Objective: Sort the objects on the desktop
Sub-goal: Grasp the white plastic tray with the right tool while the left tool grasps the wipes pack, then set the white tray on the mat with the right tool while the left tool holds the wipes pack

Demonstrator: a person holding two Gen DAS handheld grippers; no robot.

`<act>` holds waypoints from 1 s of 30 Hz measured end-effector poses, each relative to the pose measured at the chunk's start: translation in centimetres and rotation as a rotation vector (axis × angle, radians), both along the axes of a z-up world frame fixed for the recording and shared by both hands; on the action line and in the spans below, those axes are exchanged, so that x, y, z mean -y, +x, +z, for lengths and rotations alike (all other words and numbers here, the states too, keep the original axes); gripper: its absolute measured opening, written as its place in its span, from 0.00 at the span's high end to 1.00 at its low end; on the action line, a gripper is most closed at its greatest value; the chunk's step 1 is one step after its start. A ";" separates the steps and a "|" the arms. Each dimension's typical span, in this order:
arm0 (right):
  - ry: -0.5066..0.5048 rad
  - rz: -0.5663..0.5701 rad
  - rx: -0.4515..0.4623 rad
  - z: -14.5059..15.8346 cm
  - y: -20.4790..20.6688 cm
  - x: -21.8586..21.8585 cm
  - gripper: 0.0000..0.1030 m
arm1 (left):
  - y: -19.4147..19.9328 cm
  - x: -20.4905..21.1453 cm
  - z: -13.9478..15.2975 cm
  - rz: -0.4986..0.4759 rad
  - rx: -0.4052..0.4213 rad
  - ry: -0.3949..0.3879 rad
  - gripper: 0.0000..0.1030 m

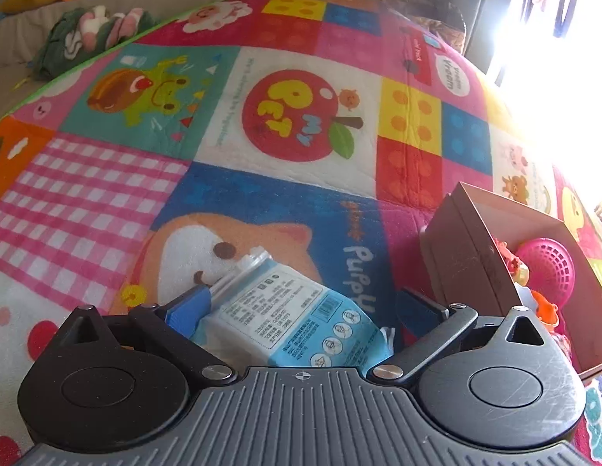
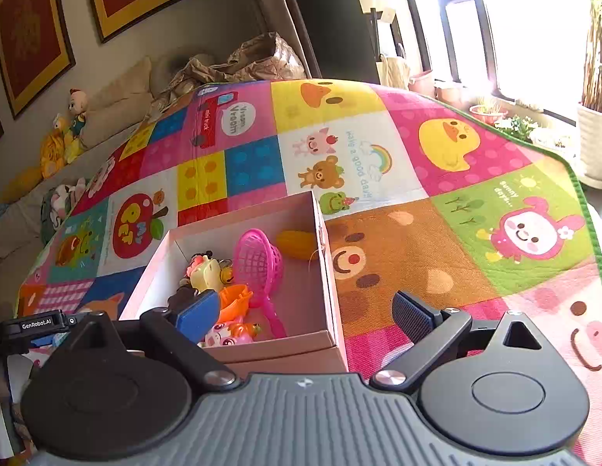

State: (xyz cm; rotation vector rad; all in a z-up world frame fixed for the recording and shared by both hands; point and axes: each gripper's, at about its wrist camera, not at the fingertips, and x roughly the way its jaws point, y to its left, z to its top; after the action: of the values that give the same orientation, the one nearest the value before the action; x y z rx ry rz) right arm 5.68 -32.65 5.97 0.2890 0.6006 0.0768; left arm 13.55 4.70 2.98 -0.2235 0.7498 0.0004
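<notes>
**Blue-and-white packet lies between spread left fingers; pink box sits under the right tool**

Blue plastic printed with white label panels makes up the tissue packet [image 1: 289, 310], which lies on the patchwork play mat [image 1: 107, 194] in the left wrist view. It rests at a tilt, its clear-capped end pointing far and left over a cartoon puppy patch. The left gripper [image 1: 305, 306] has its jaws spread wide around it: the left blue pad [image 1: 188, 308] touches or nearly touches the packet's left edge, while the right pad [image 1: 417, 310] stands apart from the packet with mat showing between. Nothing is clamped.

To the right of the packet, near that right pad, stands the pink cardboard box [image 1: 464, 256], its dark outer wall facing the camera. Inside it a pink mesh scoop [image 1: 549, 268] and small orange toys [image 1: 543, 306] show over the rim.

In the right wrist view the same box [image 2: 324, 345] sits just beyond the right gripper [image 2: 305, 316], whose jaws are wide apart and hold nothing. Its left pad [image 2: 198, 316] hangs over the near left part of the box interior; its right pad [image 2: 411, 320] is outside the box, over the mat [image 2: 456, 252]. Within the box, from left to right, lie a yellow figure keychain [image 2: 206, 270], an orange toy [image 2: 235, 299], a small pink-and-white figure [image 2: 227, 336] at the near wall, the pink scoop [image 2: 258, 264] with its handle pointing near, and a yellow toy [image 2: 297, 244] at the far right corner.
</notes>
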 end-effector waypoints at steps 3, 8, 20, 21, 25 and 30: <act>0.066 0.035 -0.035 -1.4 2.0 -0.5 0.07 | -0.4 0.6 0.4 -0.062 0.005 0.035 0.00; 0.116 0.114 -0.031 -1.5 2.0 -3.1 0.00 | -2.9 0.4 1.0 -0.068 0.024 0.133 0.00; -0.361 0.239 0.202 0.0 -6.5 -9.3 0.01 | -1.8 0.9 -0.2 -0.077 -0.001 0.141 0.00; -0.393 0.233 0.212 -0.1 -6.3 -9.6 0.01 | -2.2 0.8 -0.3 -0.080 0.003 0.160 0.00; -0.466 0.226 0.109 -1.8 -3.2 -10.2 0.01 | -3.8 0.0 -0.4 -0.105 0.019 0.253 0.00; -0.535 0.157 0.086 -3.4 -1.9 -9.2 0.01 | -5.4 -2.2 0.2 -0.113 0.020 0.199 0.00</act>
State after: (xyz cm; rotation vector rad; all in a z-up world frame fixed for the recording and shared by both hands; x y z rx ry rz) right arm 3.78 -23.49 2.54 -0.2791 0.5360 0.0759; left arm 8.19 6.91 3.21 0.0085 0.7368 -0.0340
